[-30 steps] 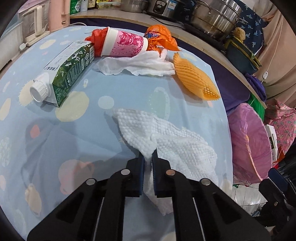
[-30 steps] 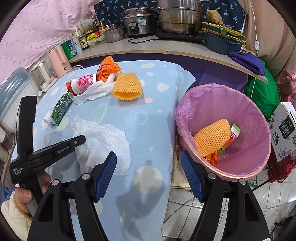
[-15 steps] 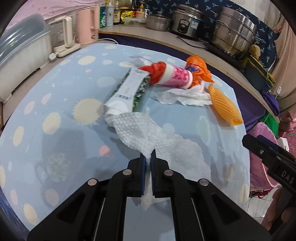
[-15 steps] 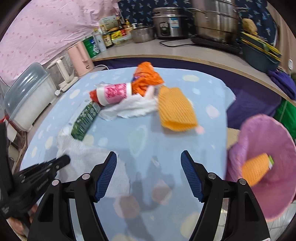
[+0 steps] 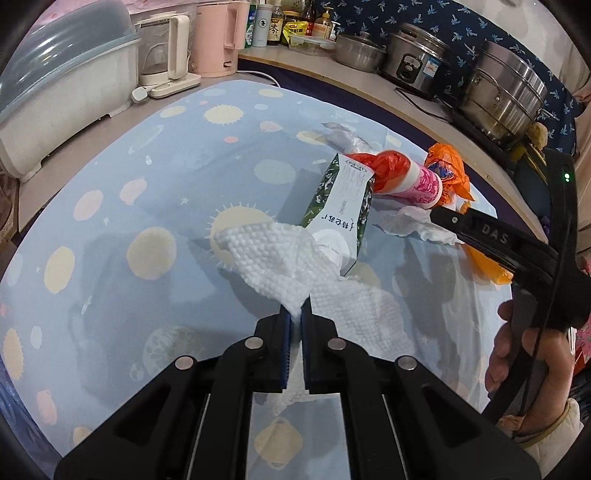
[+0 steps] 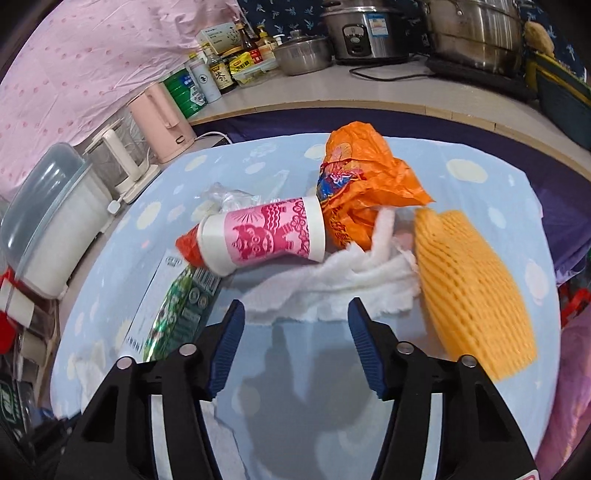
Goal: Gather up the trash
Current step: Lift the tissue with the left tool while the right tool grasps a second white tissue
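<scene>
- Gripping: left tongs, pads pressed together on a pinched fold of the white paper towel; the towel rises from the desk to the pads, its far edge draped against the cap end of the green milk carton.
- Right tongs: jaws closing, nothing between the blue pads; they hang over bare cloth just short of the crumpled white tissue. In the left wrist view their black frame crosses the right edge, held by a hand with a pale sleeve cuff below it.
- Green milk carton: lying on its side, cap toward the left tongs, far end touching the cup.
- Pink-and-white paper cup: on its side, resting partly on the tissue, red plastic stuffed at its narrow end, mouth against the bag.
- Orange plastic bag: crumpled, behind the cup and tissue.
- Orange foam fruit net: flat on the desk, right of the tissue and touching it, slightly blurred.
- Clear plastic scrap: behind the cup.
- Desk cover: light blue cloth printed with suns and planets.
- Background counter: pink kettle, white kettle, bottles, rice cooker, steel pots.
- Covered plastic bin: left of the desk.
</scene>
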The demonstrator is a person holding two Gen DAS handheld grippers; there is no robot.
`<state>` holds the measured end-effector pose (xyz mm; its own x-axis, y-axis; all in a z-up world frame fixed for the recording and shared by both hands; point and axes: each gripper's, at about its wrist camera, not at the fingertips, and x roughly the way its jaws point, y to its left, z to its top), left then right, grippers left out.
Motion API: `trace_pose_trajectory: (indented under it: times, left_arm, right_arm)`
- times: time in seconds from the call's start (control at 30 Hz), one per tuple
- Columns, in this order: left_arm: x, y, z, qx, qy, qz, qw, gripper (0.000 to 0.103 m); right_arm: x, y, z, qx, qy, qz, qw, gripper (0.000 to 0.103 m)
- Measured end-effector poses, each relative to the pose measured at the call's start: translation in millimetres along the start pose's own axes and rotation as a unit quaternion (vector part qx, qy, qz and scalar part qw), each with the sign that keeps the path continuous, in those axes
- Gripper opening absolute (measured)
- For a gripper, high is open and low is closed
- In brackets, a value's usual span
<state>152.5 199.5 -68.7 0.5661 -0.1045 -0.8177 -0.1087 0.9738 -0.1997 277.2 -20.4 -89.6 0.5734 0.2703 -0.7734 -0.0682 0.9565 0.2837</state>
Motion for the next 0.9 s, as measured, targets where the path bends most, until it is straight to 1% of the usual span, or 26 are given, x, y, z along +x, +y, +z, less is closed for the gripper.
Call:
trace_pose_trajectory:
  times: [0.1,0.13,0.17,0.2,0.23,0.27,0.37,0.47,0.7,0.9]
  left_arm:
    - [1.3,0.2,-1.5,0.001,0.002,-0.003,1.0000,0.004]
    - [1.5,0.0,-2.3,0.002,0.002,-0.003,1.0000,0.004]
    - [1.7,-0.1,-2.5,0.002,0.003,-0.004,1.0000,0.004]
    - [1.3,-0.3,-3.0,0.003,0.003,-0.004,1.0000,0.004]
    - [0.7,-0.7,-3.3,0.003,0.002,-0.005,1.0000,0.004]
    - [-0.4,-1.1,-3.8,0.002,0.002,-0.007,1.0000,0.004]
    - [-4.4,-3.0,-4.8,0.006,-0.003,-0.009,0.9999,0.004]
    - [-9.2,-7.3,-6.4,0.009,-0.006,-0.013,0.9999,0.004]
    - [-31.6,-26.9,-10.7,0.024,-0.021,-0.029,0.9991,0.004]
    - [-56.1,-52.9,-13.8,0.044,-0.038,-0.049,0.9971,0.004]
  right_arm:
    - [14.3,0.8,6.9,0.007,0.003,-0.005,1.000,0.047]
    - [18.6,1.2,8.3,0.007,0.005,-0.008,1.000,0.042]
    - [23.2,1.9,9.1,0.007,0.008,-0.010,1.000,0.033]
    - [27.8,1.8,9.2,0.008,0.014,-0.011,1.000,0.028]
    - [30.6,1.2,7.9,0.011,0.020,-0.010,1.000,0.017]
    - [30.6,0.2,5.9,0.014,0.022,-0.007,1.000,0.011]
    - [19.1,-0.2,-4.9,0.010,0.017,0.000,1.000,0.005]
    - [-2.7,-1.9,-17.1,0.010,0.008,0.012,1.000,0.003]
    - [-71.2,-9.0,-47.6,-0.005,-0.013,0.037,0.999,0.003]
    - [-129.7,-14.3,-74.4,-0.015,-0.027,0.064,0.997,0.003]
